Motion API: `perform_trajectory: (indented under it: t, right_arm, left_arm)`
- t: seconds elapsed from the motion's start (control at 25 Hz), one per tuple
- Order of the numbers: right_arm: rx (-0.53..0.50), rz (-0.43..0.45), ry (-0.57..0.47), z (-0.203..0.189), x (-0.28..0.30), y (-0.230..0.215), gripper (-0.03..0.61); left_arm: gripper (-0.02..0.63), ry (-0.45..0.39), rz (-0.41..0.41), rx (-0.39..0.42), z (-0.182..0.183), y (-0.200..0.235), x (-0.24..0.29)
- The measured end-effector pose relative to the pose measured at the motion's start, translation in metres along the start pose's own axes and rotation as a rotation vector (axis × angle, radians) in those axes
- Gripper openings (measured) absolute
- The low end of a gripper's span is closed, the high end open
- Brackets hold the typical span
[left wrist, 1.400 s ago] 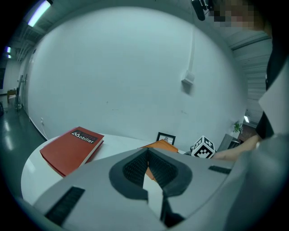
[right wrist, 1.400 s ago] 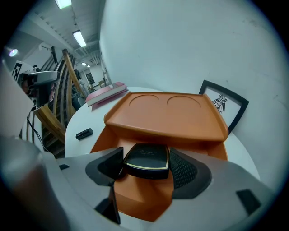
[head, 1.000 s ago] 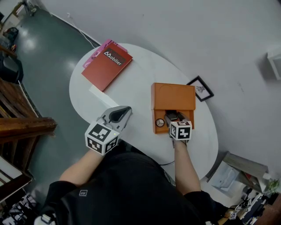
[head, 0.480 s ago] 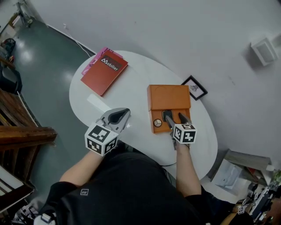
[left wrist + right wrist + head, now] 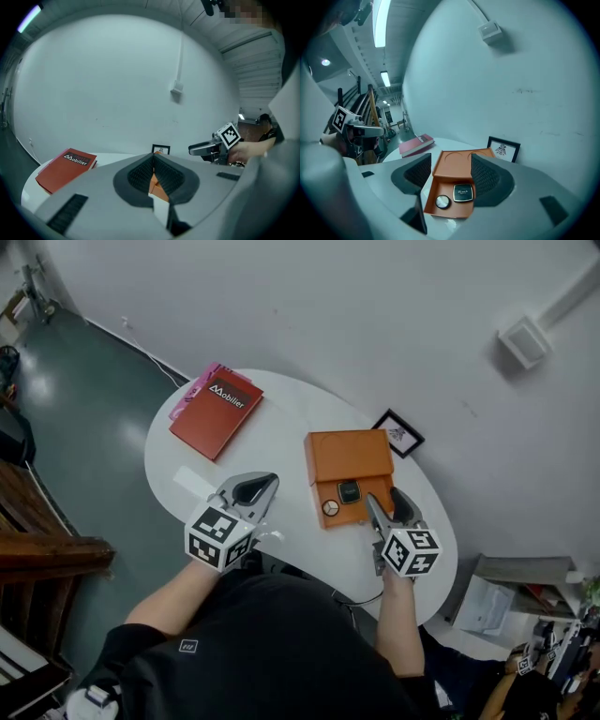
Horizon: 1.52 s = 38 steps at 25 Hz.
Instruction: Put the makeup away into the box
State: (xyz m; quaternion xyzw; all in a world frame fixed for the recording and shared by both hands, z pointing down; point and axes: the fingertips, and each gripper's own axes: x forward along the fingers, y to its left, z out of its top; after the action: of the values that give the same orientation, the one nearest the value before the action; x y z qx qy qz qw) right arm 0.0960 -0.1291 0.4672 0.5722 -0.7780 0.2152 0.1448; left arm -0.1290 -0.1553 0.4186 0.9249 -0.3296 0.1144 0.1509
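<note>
An orange box (image 5: 347, 451) lies open on the white oval table (image 5: 281, 427), its lid folded back. In its tray sit a round compact (image 5: 330, 508) and a black square compact (image 5: 350, 491). My right gripper (image 5: 387, 505) hangs above the box's near right corner, open and empty. In the right gripper view its jaws (image 5: 451, 176) stand wide apart, framing the box (image 5: 457, 165), the round compact (image 5: 442, 202) and the black compact (image 5: 462, 192). My left gripper (image 5: 253, 489) is shut with nothing in it, left of the box. Its closed jaws (image 5: 153, 173) leave only a sliver of the orange box (image 5: 157, 186) in sight.
A red book (image 5: 217, 410) on a pink one lies at the table's far left. A small framed picture (image 5: 397, 433) leans against the wall behind the box. A white paper strip (image 5: 192, 481) lies near the left edge. The right gripper (image 5: 211, 148) shows in the left gripper view.
My right gripper has lifted out of the box's tray and drawn back toward me, open, and the black compact now shows in the tray. The left gripper has hardly moved.
</note>
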Motion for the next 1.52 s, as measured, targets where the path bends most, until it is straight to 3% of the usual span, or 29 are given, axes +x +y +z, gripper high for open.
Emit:
perform_trajectory:
  t: [0.12, 0.16, 0.24, 0.4, 0.52, 0.72, 0.92, 1.12, 1.4, 1.52]
  right_arm:
    - [-0.001, -0.013, -0.058, 0.014, -0.019, 0.018, 0.272]
    - [0.002, -0.026, -0.078, 0.018, -0.026, 0.021, 0.245]
    - [0.014, -0.050, -0.115, 0.024, -0.037, 0.028, 0.125]
    - [-0.008, -0.045, -0.184, 0.038, -0.049, 0.048, 0.084]
    - [-0.045, 0.005, -0.229, 0.047, -0.054, 0.063, 0.049]
    - [-0.091, 0.181, -0.283, 0.059, -0.052, 0.094, 0.038]
    - [-0.115, 0.260, -0.279, 0.047, -0.042, 0.110, 0.035]
    - [-0.070, 0.327, -0.213, 0.019, -0.030, 0.121, 0.035]
    - [0.033, 0.356, -0.136, -0.016, -0.022, 0.115, 0.035]
    - [0.054, 0.351, -0.118, -0.025, -0.023, 0.115, 0.035]
  left_arm:
    - [0.012, -0.014, -0.031, 0.026, 0.008, -0.001, -0.002]
    - [0.012, -0.023, -0.039, 0.040, 0.012, -0.001, -0.004]
    - [0.012, -0.041, -0.046, 0.068, 0.018, -0.001, -0.010]
    - [0.012, -0.060, -0.025, 0.088, 0.021, 0.010, -0.023]
    - [0.012, -0.068, 0.011, 0.055, 0.020, 0.015, -0.032]
    - [0.012, -0.046, 0.074, 0.034, 0.013, 0.019, -0.033]
    - [0.012, 0.008, 0.104, 0.023, -0.012, 0.019, -0.021]
    - [0.014, 0.123, 0.125, 0.028, -0.054, 0.022, -0.006]
    - [0.019, 0.279, 0.084, -0.044, -0.124, 0.027, 0.018]
    - [0.113, 0.347, 0.077, -0.056, -0.154, 0.030, 0.031]
